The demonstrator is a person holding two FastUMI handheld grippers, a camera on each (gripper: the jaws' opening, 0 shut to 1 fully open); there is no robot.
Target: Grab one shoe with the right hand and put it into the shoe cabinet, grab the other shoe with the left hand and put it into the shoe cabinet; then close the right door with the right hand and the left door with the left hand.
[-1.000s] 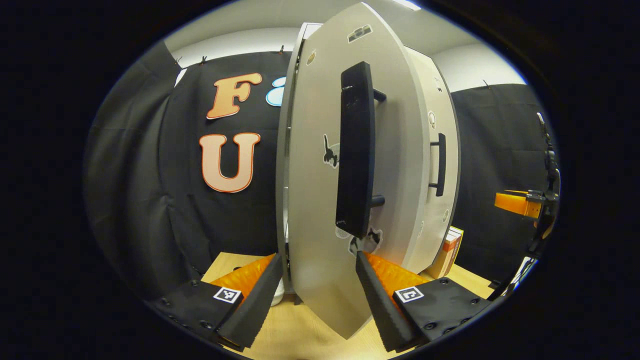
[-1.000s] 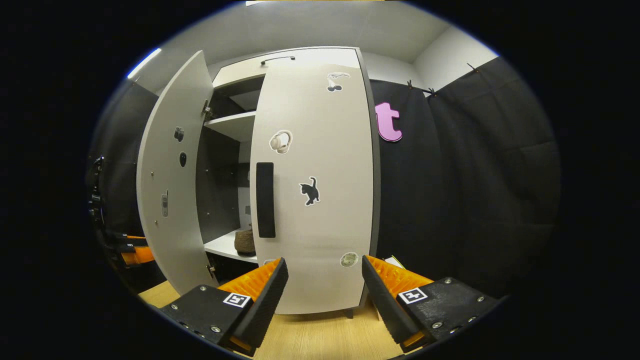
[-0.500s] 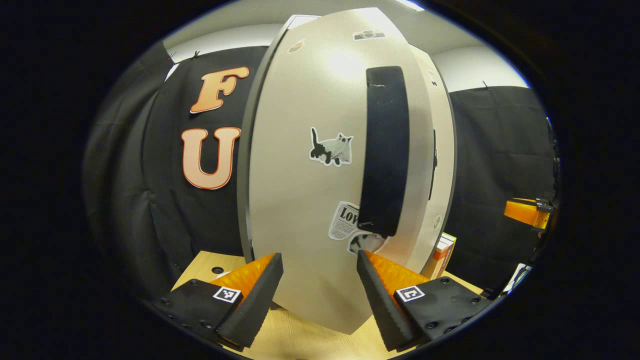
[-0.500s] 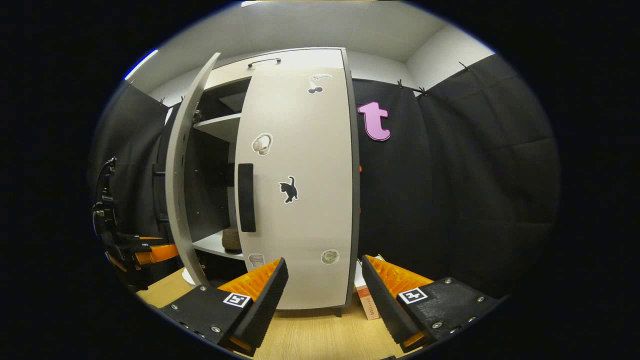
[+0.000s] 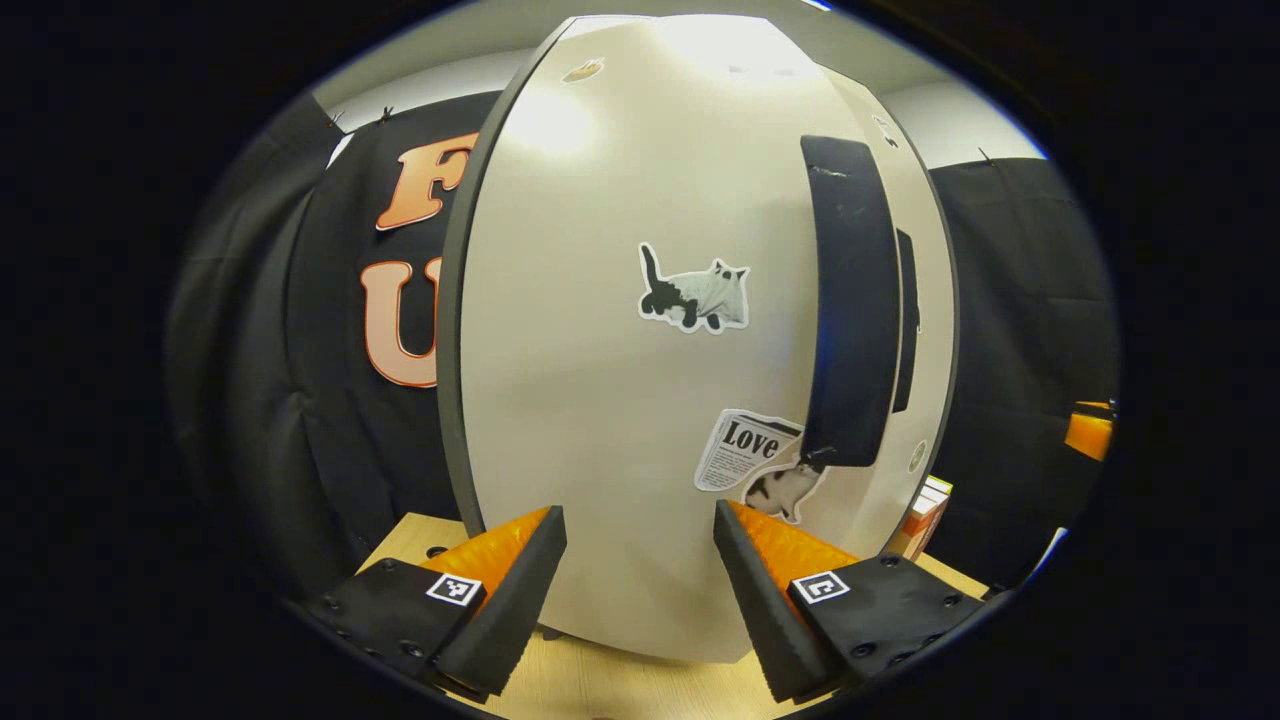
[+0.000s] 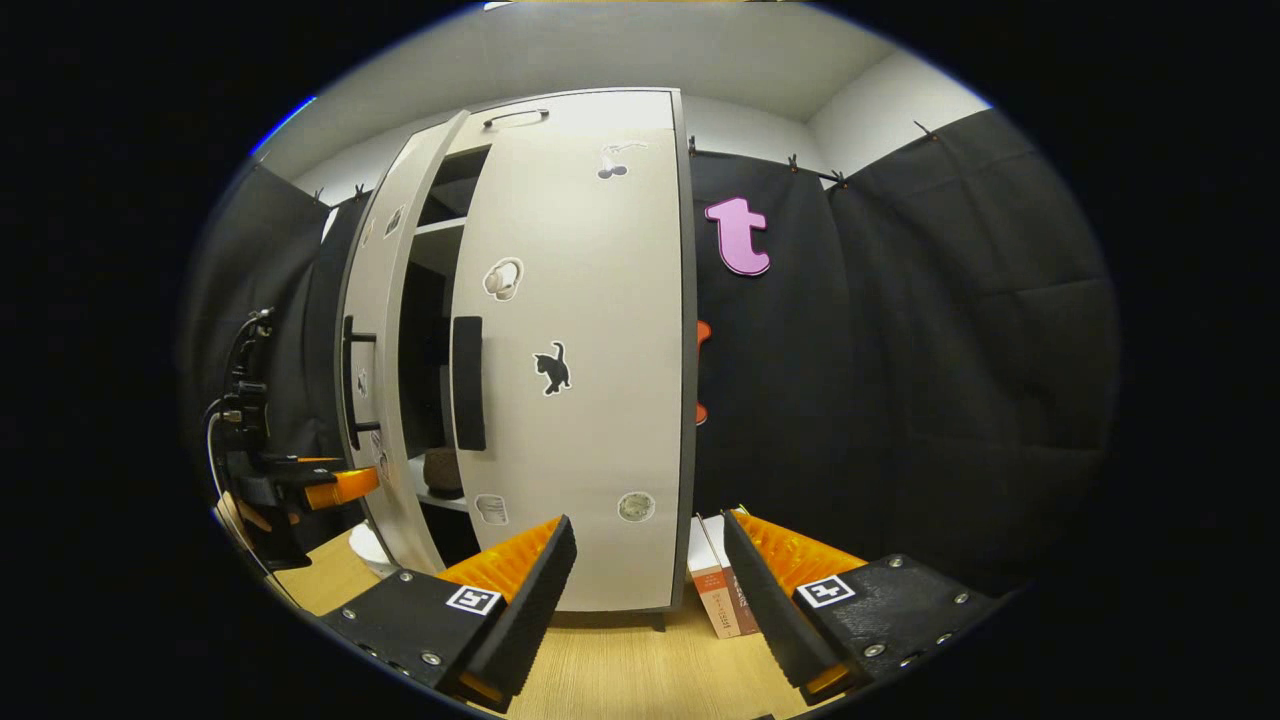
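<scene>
One shoe cabinet [image 6: 580, 300] with two doors is shown, standing on a light wooden floor [image 6: 620, 670] — the right door [image 6: 590, 420] lies flush against the carcass, while the left door [image 6: 385, 330] stands partly ajar. Each door carries one black vertical handle: the right door's handle [image 6: 468, 383] is seen at 9 o'clock of the cat sticker [image 6: 552, 368], and the left door's handle [image 5: 850, 300] at 3 o'clock of the cat sticker [image 5: 697, 290] in the left gripper view. The doors are pale grey with dark edges and are dotted with small stickers.

In the right gripper view, one shoe [image 6: 443, 470], brown and partly hidden, is seen through the gap between the doors, resting on a white shelf [image 6: 440, 497] inside the cabinet; a second shoe cannot be made out. Two books [image 6: 722, 590] stand upright at 5 o'clock of the cabinet, just beside its right edge. The left gripper [image 6: 330, 488] is also seen from outside at 9 o'clock, close to the ajar door's outer face.

In the left gripper view, the left door's outer face [image 5: 600, 400] is seen from close range, with a newspaper sticker [image 5: 745, 447] at 6 o'clock of the cat. The left gripper [image 5: 640, 590] is held with its jaws spread wide, nothing between them. The right gripper [image 6: 648, 605] is likewise spread wide and empty — well apart from its door.
</scene>
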